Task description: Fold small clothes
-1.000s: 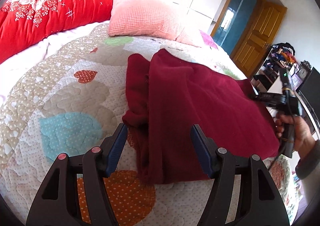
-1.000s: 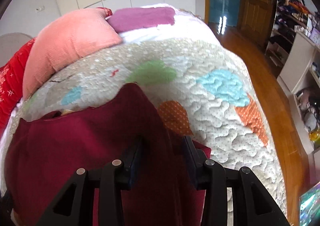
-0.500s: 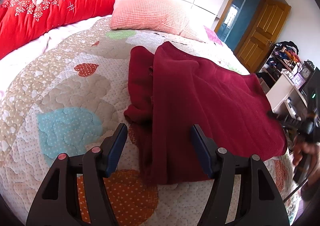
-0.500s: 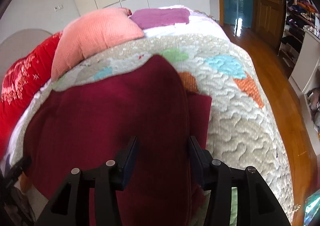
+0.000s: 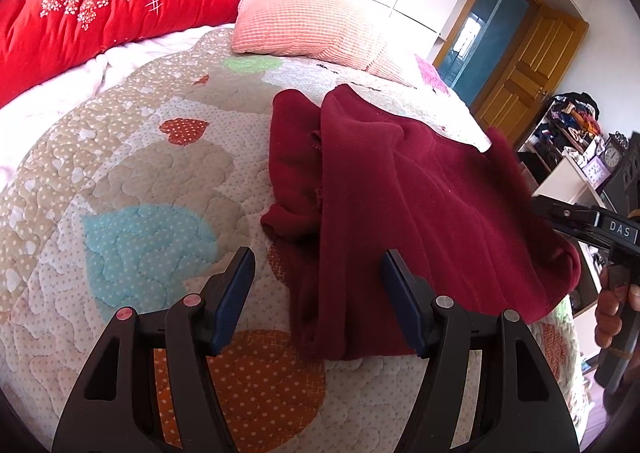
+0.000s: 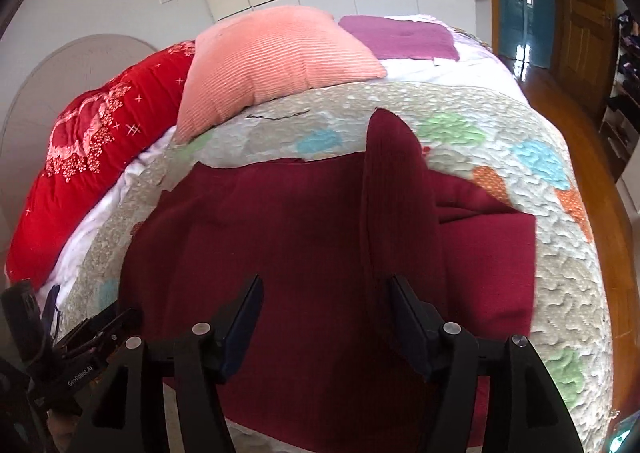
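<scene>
While my right claw (image 6: 326,327) opens, nothing is pinched between its jaws.
My left claw (image 5: 316,299) gapes empty; garment (image 5: 420,221) lies at 12 on the quilt (image 5: 132,181). I'd grip its near hem squarely, both layers.

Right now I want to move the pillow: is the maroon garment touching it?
Apart. The right wrist view shows bare quilt between the maroon garment and the pink pillow.

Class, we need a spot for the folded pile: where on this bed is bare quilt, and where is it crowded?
Bare quilt lies left of the maroon garment, below the red duvet and pink pillow. The garment's side is crowded.
</scene>
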A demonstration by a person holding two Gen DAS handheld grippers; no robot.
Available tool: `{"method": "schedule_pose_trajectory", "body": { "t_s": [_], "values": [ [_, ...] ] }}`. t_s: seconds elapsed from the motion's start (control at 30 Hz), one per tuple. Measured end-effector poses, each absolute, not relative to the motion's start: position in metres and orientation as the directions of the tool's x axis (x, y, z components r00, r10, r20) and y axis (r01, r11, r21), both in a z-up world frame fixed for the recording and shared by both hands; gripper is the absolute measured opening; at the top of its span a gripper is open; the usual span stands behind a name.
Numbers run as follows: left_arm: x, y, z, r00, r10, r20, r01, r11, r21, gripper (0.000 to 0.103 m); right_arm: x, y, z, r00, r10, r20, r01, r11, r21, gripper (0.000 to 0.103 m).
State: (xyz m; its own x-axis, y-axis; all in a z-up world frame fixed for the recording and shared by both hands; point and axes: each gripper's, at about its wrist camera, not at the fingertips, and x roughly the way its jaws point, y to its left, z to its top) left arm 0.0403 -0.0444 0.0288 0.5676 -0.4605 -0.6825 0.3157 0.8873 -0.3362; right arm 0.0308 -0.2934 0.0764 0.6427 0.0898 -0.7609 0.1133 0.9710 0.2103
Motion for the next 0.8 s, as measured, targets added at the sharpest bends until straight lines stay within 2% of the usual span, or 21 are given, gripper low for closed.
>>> {"method": "schedule_pose_trajectory", "body": {
  "t_s": [0.1,0.27,0.4,0.6,0.63,0.67,0.8],
  "values": [
    [0.042,-0.043,0.027,0.559,-0.466,-0.686,0.309,0.885,-0.349,0.066,0.037,-0.273,0.084,0.664,0.053,-0.746,0.095,0.983,0.155,0.062],
    [0.040,-0.046,0.027,0.558,-0.465,-0.688,0.315,0.885,-0.342,0.066,0.040,-0.302,0.084,0.637,-0.160,-0.754,0.214,0.977,-0.027,0.062],
    [0.040,-0.048,0.026,0.557,-0.463,-0.689,0.317,0.886,-0.339,0.066,0.019,-0.338,0.077,0.630,-0.124,-0.767,0.255,0.965,0.054,0.062],
    [0.041,-0.049,0.024,0.556,-0.459,-0.693,0.315,0.888,-0.335,0.066,0.021,-0.358,0.054,0.599,-0.203,-0.775,0.297,0.955,-0.020,0.062],
    [0.041,-0.049,0.023,0.555,-0.459,-0.694,0.315,0.888,-0.336,0.066,0.025,-0.365,0.045,0.575,-0.229,-0.786,0.321,0.946,-0.041,0.059],
    [0.042,-0.049,0.023,0.554,-0.460,-0.694,0.314,0.887,-0.338,0.066,0.026,-0.372,0.036,0.544,-0.245,-0.802,0.344,0.937,-0.052,0.048],
    [0.043,-0.049,0.022,0.551,-0.461,-0.696,0.312,0.887,-0.340,0.066,0.020,-0.383,0.041,0.551,-0.180,-0.815,0.361,0.932,0.038,0.047]
  ]
}}
